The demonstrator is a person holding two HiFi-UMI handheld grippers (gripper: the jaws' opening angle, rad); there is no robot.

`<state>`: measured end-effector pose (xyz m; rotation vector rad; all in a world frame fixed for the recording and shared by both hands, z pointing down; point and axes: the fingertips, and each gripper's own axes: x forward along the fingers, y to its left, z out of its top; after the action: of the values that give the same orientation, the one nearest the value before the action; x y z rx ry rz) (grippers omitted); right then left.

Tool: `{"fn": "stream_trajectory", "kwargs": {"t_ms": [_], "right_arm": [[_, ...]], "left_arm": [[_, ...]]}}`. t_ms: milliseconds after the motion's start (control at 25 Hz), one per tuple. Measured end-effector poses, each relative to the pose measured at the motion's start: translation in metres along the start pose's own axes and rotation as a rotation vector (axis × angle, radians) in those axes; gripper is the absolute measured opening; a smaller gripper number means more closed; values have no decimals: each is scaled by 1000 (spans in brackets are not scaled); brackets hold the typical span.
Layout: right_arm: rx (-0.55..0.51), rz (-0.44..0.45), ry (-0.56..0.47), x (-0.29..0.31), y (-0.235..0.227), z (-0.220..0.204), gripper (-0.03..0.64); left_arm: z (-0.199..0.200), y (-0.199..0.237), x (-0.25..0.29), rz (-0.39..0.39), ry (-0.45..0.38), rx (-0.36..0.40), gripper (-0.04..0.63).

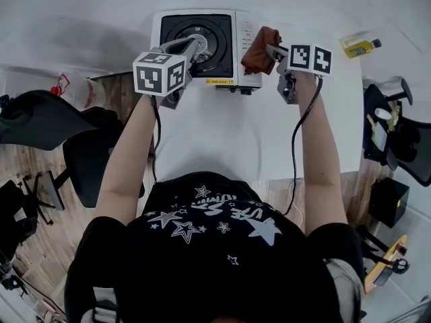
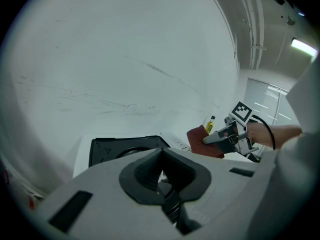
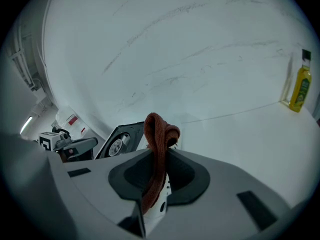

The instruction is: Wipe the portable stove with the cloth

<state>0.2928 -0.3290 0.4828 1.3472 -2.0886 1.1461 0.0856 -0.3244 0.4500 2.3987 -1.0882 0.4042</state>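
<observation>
Closest to the head camera is the person's black star-print shirt [image 1: 209,247], with both forearms reaching away over the white table [image 1: 236,133]. The right gripper [image 1: 271,50] is clamped on the rust-red cloth [image 1: 258,48]. Its own view shows this best: the cloth [image 3: 157,129] runs up between the closed jaws and folds over in a loop above the right gripper [image 3: 157,170]. The portable stove [image 3: 117,144] is low and to its left and the yellow bottle [image 3: 301,86] is far off to its right. The head view adds that the cloth hangs beside the stove's right end, at the control panel; whether it touches the stove cannot be told. The left gripper [image 1: 195,46] sits over the black burner top of the stove [image 1: 239,46]. In its own view the left gripper [image 2: 162,179] has its jaws drawn together with nothing between them, and the stove [image 2: 115,146] lies just ahead and below. To its right, that view catches the other gripper [image 2: 209,139] side-on with the cloth [image 2: 199,136] bunched at its tip, and the bottle [image 2: 210,125] behind. Only the head view shows the bottle [image 1: 360,46] lying at the table's far right corner, well apart from both grippers.
</observation>
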Motion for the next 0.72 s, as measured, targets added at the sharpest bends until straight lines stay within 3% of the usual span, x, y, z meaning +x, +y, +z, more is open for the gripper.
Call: {"fn": "stream_trajectory", "kwargs": {"t_ms": [280,720], "right_arm": [[-60,77,-38,-11,55,12,63],[-183,287,-4,10,189,-1,63]], "left_arm": [[2,16,-33,7,-39,-24,8],[-25,72,-95,112,-54,-104,8]]}}
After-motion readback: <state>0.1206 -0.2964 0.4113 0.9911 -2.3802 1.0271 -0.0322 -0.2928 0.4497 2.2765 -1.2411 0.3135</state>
